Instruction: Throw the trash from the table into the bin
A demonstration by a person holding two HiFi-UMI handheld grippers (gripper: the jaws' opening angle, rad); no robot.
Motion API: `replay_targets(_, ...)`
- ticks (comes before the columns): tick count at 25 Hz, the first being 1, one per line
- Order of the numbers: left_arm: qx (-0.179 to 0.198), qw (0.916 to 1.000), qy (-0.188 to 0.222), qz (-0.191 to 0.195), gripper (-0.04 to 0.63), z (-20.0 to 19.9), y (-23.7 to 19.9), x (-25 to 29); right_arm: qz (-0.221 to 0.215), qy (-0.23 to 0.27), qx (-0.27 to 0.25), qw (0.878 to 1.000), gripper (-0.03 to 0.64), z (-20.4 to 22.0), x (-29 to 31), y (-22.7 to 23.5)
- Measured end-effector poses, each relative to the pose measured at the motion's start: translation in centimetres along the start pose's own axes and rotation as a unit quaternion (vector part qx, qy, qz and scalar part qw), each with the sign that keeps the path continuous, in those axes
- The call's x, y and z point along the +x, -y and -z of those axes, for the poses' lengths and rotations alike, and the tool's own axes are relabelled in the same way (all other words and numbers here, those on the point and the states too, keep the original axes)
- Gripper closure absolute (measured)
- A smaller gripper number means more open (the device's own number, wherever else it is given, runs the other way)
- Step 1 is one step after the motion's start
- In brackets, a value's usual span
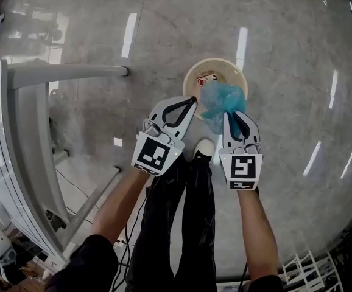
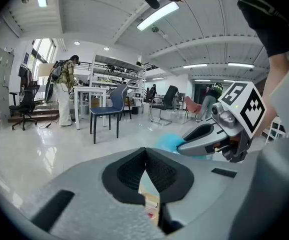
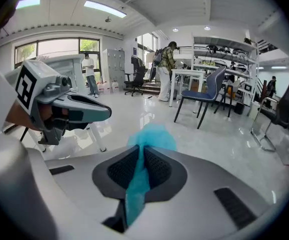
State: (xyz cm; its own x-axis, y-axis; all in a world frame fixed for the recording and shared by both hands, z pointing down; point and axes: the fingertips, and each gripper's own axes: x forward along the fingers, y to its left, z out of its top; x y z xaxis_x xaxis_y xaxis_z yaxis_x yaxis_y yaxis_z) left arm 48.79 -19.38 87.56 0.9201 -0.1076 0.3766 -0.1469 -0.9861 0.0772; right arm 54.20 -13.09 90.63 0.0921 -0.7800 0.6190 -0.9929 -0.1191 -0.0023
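One cloth [image 3: 152, 136] in shut right gripper [image 3: 141, 150]

**Head view.** Polished grey stone floor [image 1: 298, 59] mirroring the ceiling lights; white wire rack [image 1: 307, 269] at lower right.

**Left gripper view.** Blue chair [image 2: 107, 111] at centre. A person with a backpack [image 2: 64, 91] stands just left of it. Black office chair [image 2: 24, 106] at far left, shelving [image 2: 117, 69] behind, strip light [image 2: 158, 15] overhead.

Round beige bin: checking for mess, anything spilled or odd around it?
Nothing stands out: the round beige bin stands upright, and the crumpled blue wad is pinched in the right gripper over it.
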Motion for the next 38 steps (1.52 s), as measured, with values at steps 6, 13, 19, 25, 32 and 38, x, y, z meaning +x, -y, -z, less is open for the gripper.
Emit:
replay_targets(6, -0.004, 0.9999, -0.011, 0.002, 0.591, 3.2, 0.1, 1.2, 0.01, -0.016, 0.027, 0.999, 0.592, 3.3, 2.9, 1.5)
replay_targets(13, -0.007, 0.9996, -0.02, 0.018, 0.591, 5.0, 0.7, 0.9, -0.004, -0.036, -0.013, 0.999, 0.592, 5.4, 5.3, 1.0)
replay_targets(19, -0.031, 0.9988, -0.036, 0.01, 0.591, 6.7, 0.8, 0.7, -0.011, -0.057, -0.018, 0.998, 0.592, 7.1, 6.6, 1.0)
replay_targets(25, -0.034, 0.9985, -0.04, 0.014, 0.591, 7.4, 1.1, 0.4, -0.01, -0.067, -0.008, 0.998, 0.463, 8.1, 7.6, 1.0)
replay_targets(32, -0.024, 0.9989, -0.037, 0.016, 0.591, 8.1, 1.1, -0.3, -0.004, -0.069, -0.018, 0.997, 0.394, 8.8, 7.4, 1.2)
replay_targets(38, -0.029, 0.9988, -0.037, 0.013, 0.591, 8.0, 1.1, -0.6, -0.011, -0.062, 0.002, 0.998, 0.397, 8.1, 6.7, 0.8)
